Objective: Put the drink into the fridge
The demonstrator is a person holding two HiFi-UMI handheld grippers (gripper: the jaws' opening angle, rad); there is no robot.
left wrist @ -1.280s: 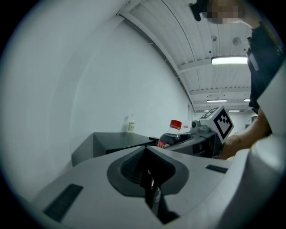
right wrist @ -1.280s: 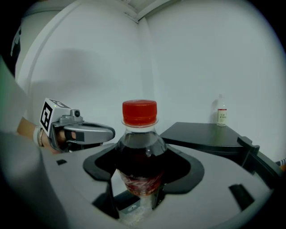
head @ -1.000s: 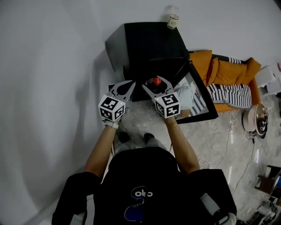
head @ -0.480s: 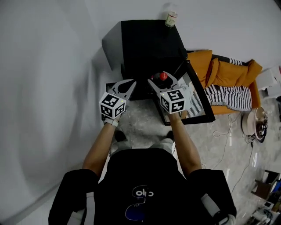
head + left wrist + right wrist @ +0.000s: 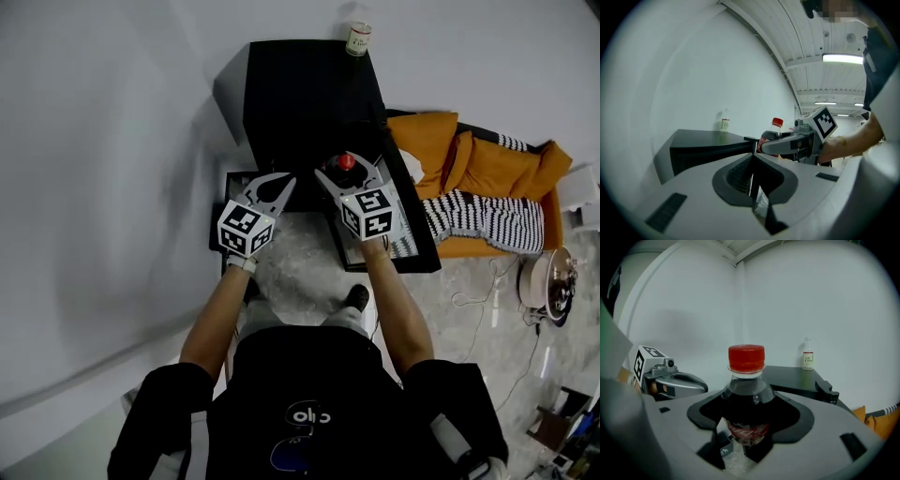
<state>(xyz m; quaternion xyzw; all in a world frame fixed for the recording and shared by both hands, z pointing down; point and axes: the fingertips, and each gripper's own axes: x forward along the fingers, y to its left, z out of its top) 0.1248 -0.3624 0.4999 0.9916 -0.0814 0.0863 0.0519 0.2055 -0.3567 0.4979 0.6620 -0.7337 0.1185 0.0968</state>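
Note:
The drink is a dark cola bottle with a red cap (image 5: 346, 161) (image 5: 746, 394), upright in my right gripper (image 5: 346, 171) (image 5: 747, 427), which is shut on its body. The black mini fridge (image 5: 309, 94) stands against the white wall, its door (image 5: 403, 234) swung open to the right. The bottle hangs in front of the fridge's open front. My left gripper (image 5: 286, 180) (image 5: 752, 161) is shut and empty, just left of the bottle (image 5: 772, 136), level with the right gripper (image 5: 790, 143). The fridge's inside is hidden.
A small clear bottle with a label (image 5: 357, 39) (image 5: 807, 357) stands on the fridge top at the back. An orange sofa with a striped cushion (image 5: 478, 178) is close right of the open door. A round appliance (image 5: 546, 277) and cables lie on the floor right.
The person has stepped closer to the fridge. My right gripper has carried the bottle forward towards the fridge's front. The left gripper has moved forward alongside it, still shut.

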